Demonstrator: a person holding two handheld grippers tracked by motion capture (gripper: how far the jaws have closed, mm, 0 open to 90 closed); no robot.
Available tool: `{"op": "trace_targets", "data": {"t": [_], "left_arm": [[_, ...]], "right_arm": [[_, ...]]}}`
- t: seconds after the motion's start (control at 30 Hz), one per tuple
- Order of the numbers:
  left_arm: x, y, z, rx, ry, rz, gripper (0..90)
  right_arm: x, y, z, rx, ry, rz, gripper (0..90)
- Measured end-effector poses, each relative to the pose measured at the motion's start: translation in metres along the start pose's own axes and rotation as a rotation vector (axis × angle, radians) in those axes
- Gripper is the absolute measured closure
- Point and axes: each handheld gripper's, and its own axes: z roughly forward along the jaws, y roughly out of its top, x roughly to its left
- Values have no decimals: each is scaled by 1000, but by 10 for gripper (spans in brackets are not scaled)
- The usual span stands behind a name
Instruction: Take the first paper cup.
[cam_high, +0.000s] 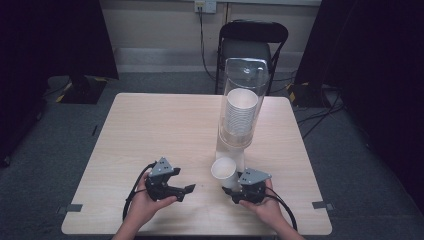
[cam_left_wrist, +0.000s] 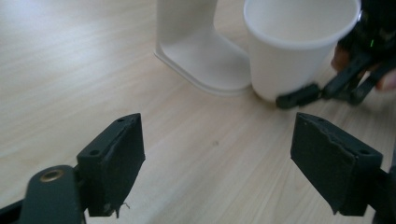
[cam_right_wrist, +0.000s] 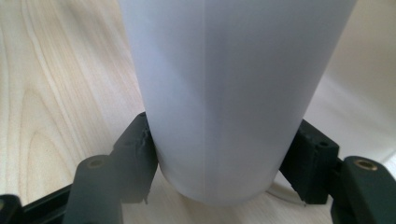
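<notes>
A white paper cup (cam_high: 223, 170) (cam_left_wrist: 294, 51) (cam_right_wrist: 224, 93) stands upright just in front of the dispenser's white base (cam_left_wrist: 201, 60). My right gripper (cam_high: 231, 190) (cam_right_wrist: 224, 154) is shut on the cup's lower wall, one black finger (cam_right_wrist: 135, 154) on each side. The left gripper view shows one of those jaws at the cup's foot. Whether the cup rests on the wood or hangs just above it is unclear. To the cup's left, my left gripper (cam_high: 184, 181) (cam_left_wrist: 217, 135) is open over bare wood with nothing between its pads.
A tall clear cup dispenser (cam_high: 242, 100) holding a stack of white cups (cam_high: 241, 112) stands right of centre on the light wooden table (cam_high: 160, 125). A black chair (cam_high: 252, 40) stands behind the far edge. Cables run across the grey floor.
</notes>
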Motion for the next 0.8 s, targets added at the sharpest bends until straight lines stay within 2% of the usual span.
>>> {"op": "trace_targets", "data": {"t": [0.03, 0.1, 0.17, 0.2, 0.3, 0.43, 0.47, 0.5, 0.53, 0.6, 0.7, 0.73, 0.77, 0.8], "left_arm": [[0, 0, 0, 0, 0, 0, 156], [1, 10, -7, -34, 3, -28, 157], [1, 12, -9, -34, -2, -32, 157], [0, 15, -10, -40, -11, -38, 157], [-2, 19, -11, -38, -19, -45, 157], [-6, 20, -6, -3, -25, -60, 155], [-7, 19, -3, 0, -27, -67, 189], [-7, 19, -3, 0, -27, -67, 207], [-6, 20, -3, -6, -44, -90, 230], [-5, 20, -3, -10, -57, -96, 262], [-5, 19, -4, -7, -71, -104, 424], [-5, 18, -4, -24, -111, -112, 511], [-5, 18, -4, -24, -111, -112, 536], [-5, 18, -5, -4, -112, -140, 536]], "right_arm": [[0, 0, 0, 0, 0, 0, 348], [5, 3, 5, 1, 9, -29, 348], [7, 5, 6, 6, 10, -41, 348], [11, 8, 10, 6, 21, -63, 348], [15, 11, 12, 6, 28, -74, 348], [23, 17, 19, -5, 43, -102, 347], [27, 21, 21, -6, 49, -137, 347], [27, 21, 21, -6, 49, -137, 347], [31, 23, 23, -23, 63, -135, 347], [32, 24, 23, -25, 65, -142, 347], [37, 27, 25, -36, 76, -165, 347], [39, 28, 26, -40, 81, -169, 346], [39, 28, 26, -40, 81, -169, 346], [39, 29, 26, -39, 83, -171, 346]]}}
